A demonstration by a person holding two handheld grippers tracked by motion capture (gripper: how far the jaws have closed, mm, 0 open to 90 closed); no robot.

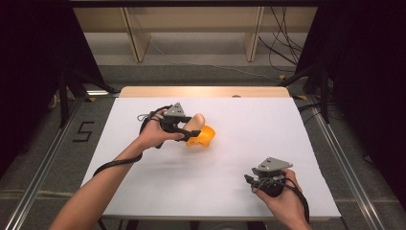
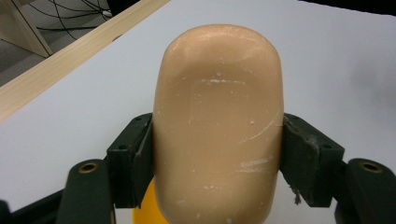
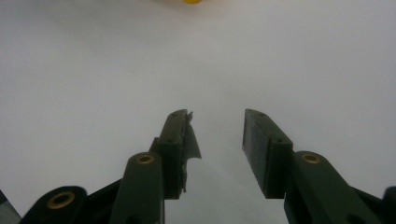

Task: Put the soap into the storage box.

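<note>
- White table (image 1: 230,158), smooth matte sheet on top; pale wood strip shows along its far edge.
- Nearest the person, at the table's front right: right hand (image 1: 280,194) wrapped round the right gripper (image 1: 254,178), grey three-cornered plate on top, black cable running back along the forearm; gripper low over the sheet, pointing twd the table's left/middle.
- Right gripper view: both black jaws stand apart w/ bare white sheet between them, nothing held; the pad (image 3: 189,140) on one jaw is torn and curling at its edge; brass-coloured rivets on the jaw arms.
- Farther in, left of centre: left forearm stretched diagonally across the sheet, left hand (image 1: 155,134) round the left gripper (image 1: 190,128), cable looping back behind the wrist.
- Left gripper's jaws are closed on a peach-coloured rounded piece (image 2: 217,126); smooth, slightly glossy, domed at the far end, w/ fine white scuffs and scratches; one jaw presses each side.
- Just under and beside it, an orange-yellow part (image 1: 202,136), lumpy in outline, resting on the sheet in the high view; cannot tell if the two are one object or separate.
- Beyond the table: grey floor, light wooden frame legs, black cables trailing at the far right.
</note>
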